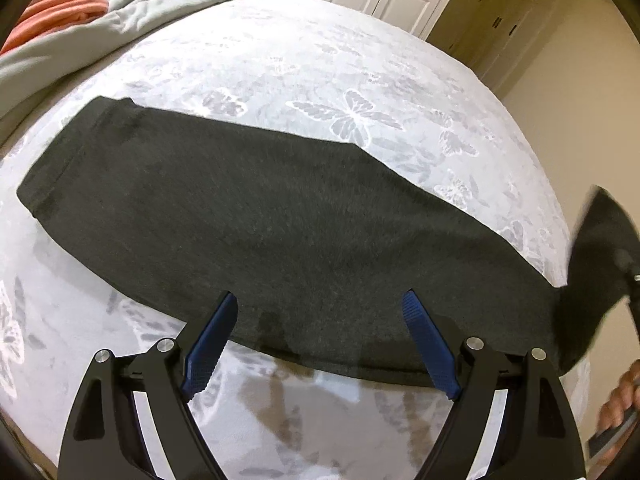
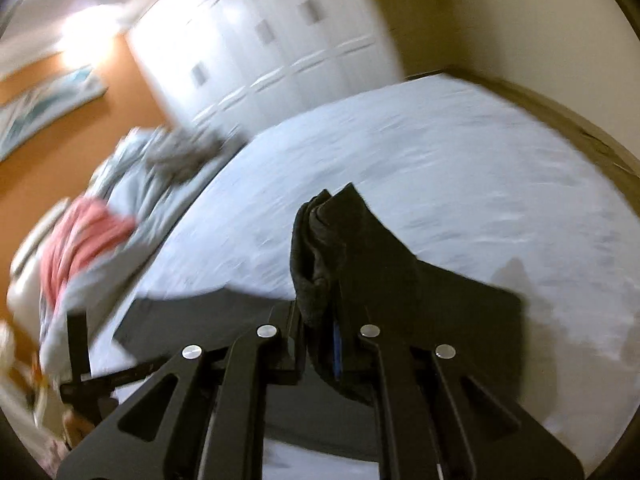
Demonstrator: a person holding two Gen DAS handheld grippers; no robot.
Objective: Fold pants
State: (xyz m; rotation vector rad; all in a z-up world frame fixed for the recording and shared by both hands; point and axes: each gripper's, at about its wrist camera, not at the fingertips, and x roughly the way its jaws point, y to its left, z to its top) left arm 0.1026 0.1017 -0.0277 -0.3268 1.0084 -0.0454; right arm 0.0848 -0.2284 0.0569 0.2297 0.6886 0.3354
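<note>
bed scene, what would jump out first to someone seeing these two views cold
The dark pants stretch flat across the butterfly-print bedspread, filling the middle of the left wrist view. Their right end is lifted off the bed, bunched and pinched in the shut right gripper. The left gripper hovers open over the near edge of the pants, and an orange cloth glows at far left.

Both handheld grippers are black, angular linkage frames with round silver pivot screws; the left gripper point(image 1: 320, 308) carries ribbed blue finger pads point(image 1: 210, 346).
</note>
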